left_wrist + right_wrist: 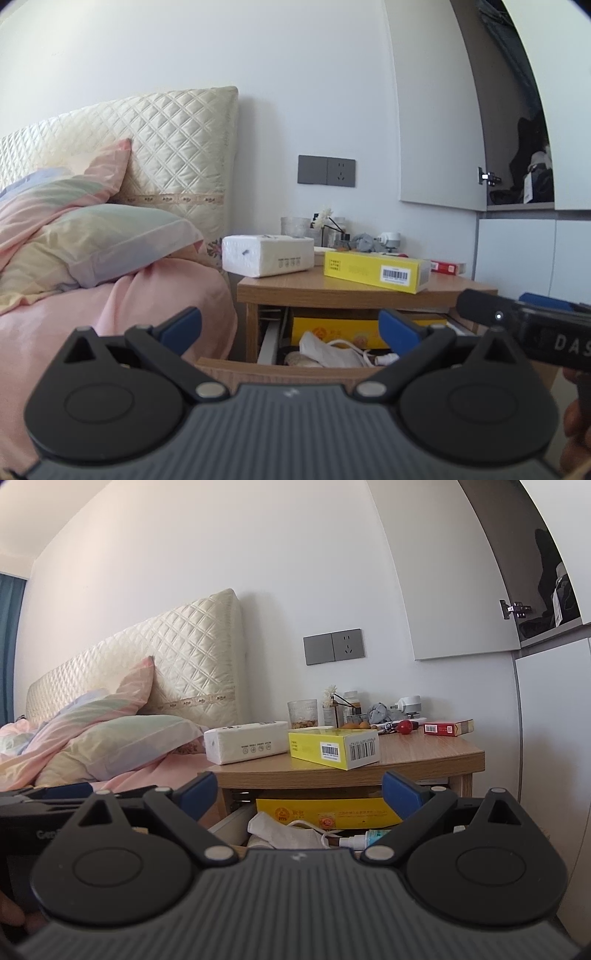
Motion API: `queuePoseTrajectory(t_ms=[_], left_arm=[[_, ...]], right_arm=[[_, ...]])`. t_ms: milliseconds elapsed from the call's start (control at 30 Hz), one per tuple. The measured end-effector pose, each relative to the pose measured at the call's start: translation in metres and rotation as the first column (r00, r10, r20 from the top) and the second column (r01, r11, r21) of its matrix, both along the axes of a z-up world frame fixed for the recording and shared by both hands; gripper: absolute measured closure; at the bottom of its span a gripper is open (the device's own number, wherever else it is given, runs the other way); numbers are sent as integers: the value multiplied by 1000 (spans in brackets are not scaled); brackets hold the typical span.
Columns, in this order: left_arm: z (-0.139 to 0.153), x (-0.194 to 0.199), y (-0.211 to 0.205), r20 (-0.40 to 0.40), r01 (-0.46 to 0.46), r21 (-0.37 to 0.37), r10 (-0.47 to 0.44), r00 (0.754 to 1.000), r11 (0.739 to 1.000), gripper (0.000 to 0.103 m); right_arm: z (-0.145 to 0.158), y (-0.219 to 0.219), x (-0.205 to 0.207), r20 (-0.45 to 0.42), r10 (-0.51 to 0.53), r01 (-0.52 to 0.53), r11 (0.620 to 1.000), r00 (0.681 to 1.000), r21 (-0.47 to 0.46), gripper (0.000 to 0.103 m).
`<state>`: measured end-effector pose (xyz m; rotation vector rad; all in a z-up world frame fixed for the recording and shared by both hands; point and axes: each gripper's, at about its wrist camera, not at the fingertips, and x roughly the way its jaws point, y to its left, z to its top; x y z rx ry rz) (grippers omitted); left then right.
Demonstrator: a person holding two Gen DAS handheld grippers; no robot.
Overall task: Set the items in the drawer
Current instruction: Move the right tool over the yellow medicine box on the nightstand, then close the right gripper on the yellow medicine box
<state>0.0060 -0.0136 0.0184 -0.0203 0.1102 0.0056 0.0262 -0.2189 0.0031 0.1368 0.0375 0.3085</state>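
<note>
A wooden nightstand (332, 291) (424, 757) stands beside the bed with its drawer (280, 363) (236, 821) pulled open. Inside the drawer lie a yellow box (343, 328) (328, 812), a white face mask (325, 352) (280, 830) and a small bottle (365, 838). On top sit a yellow carton (376, 271) (332, 747), a white tissue pack (267, 254) (245, 746) and a red box (448, 266) (447, 728). My left gripper (290, 332) and my right gripper (299, 794) are both open and empty, in front of the drawer.
A bed with pink sheets (110, 314) and pillows (122, 746) lies to the left. A glass (303, 713), small bottles and a red ball (406, 725) crowd the back of the nightstand top. A white cabinet (535, 251) stands at the right. The other gripper's body (524, 328) is close on the right.
</note>
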Motion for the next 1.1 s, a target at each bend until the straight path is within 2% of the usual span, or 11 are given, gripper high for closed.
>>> queuePoseTrajectory(t_ms=[267,500,700,767,833,967,1033,1100], left_arm=[[9,-7,9,-13,8,-11,-8,1000,1000,0],[10,-10,9,-15,31,-11,-31,999,999,0],[6,-6,6,-30,37,2,-37,999,999,0],[4,-6,5,-33,48,7,-48,998,999,0],[2,-7,3,-30,64,13,-64,998,998,0],[1,-10,-2,-25,94,30,-93,995,995,0],[0,-11,-3,-22,106,36,-105,994,994,0],[-1,-10,-5,-22,110,36,-110,994,993,0]], right_arm=[[16,-11,13,-15,61,-61,998,998,11,5],[59,-21,56,-65,156,-157,987,986,-23,5],[94,-13,101,-88,188,-198,971,978,-133,5],[103,-11,126,-131,195,-212,967,972,-138,5],[109,-6,156,-198,230,-261,953,953,-151,5],[108,2,224,-379,255,-335,928,890,-164,5],[101,9,248,-427,222,-340,914,877,-223,5],[94,18,265,-446,168,-325,895,879,-305,6]])
